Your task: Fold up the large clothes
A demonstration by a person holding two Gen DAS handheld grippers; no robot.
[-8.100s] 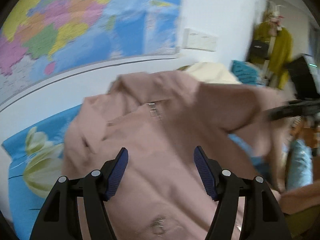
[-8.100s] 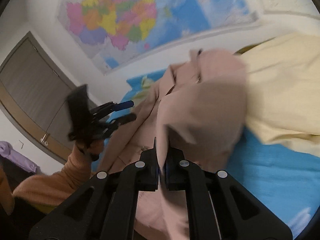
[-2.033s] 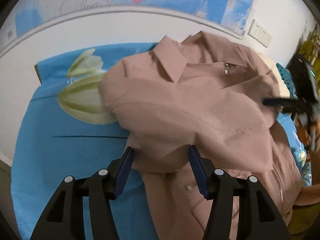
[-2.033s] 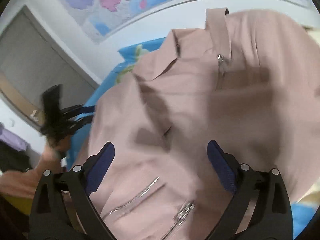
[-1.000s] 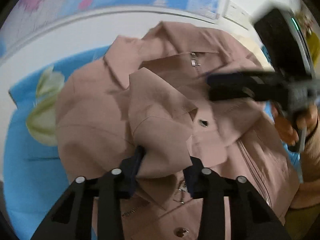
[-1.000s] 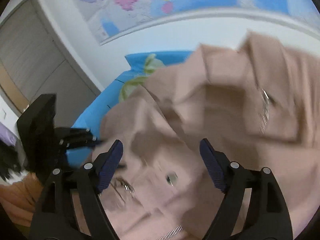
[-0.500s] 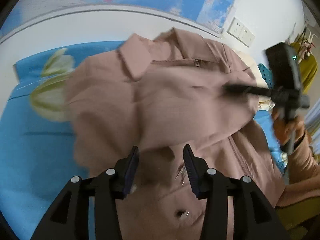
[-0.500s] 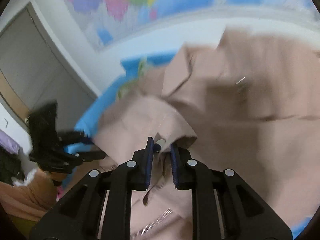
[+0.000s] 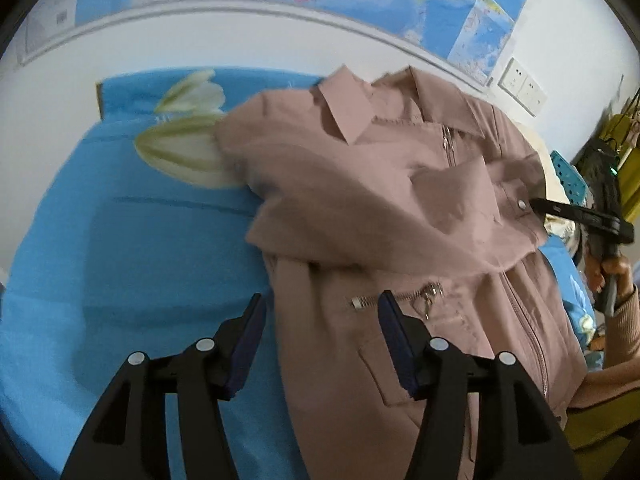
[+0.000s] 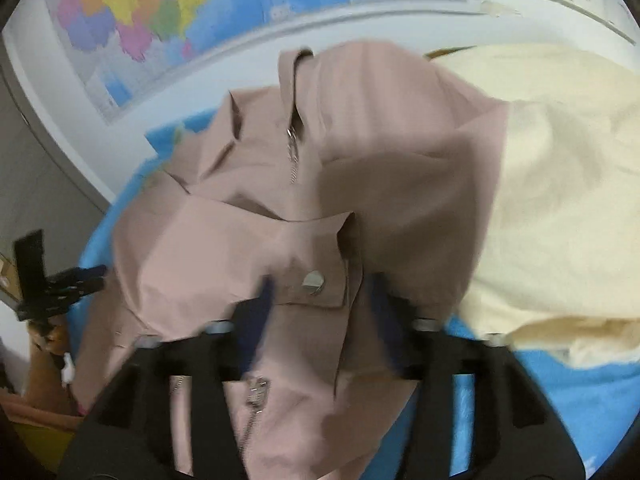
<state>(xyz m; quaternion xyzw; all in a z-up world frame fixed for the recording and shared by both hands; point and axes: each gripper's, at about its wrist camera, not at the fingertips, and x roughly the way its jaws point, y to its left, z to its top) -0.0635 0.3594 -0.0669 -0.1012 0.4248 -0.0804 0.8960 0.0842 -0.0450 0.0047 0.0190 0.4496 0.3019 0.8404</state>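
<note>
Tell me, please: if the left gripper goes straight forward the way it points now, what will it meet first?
Most likely the pink jacket: the open left gripper has the jacket's left edge, near the zip pocket, between its fingers. Depth is unclear, so its left finger may reach the blue bedsheet first.

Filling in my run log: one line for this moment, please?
stage: sleeves folded in | jacket: on blue sheet | left gripper: open | right gripper: open, just released cuff

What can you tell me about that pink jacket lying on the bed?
The dusty-pink jacket is a smooth woven garment with a pointed collar, metal front and pocket zippers, and a snap-buttoned cuff. It lies face up on a blue floral bedsheet, both sleeves folded across the chest. Its far side overlaps a cream garment. Neither gripper is pinching it.
</note>
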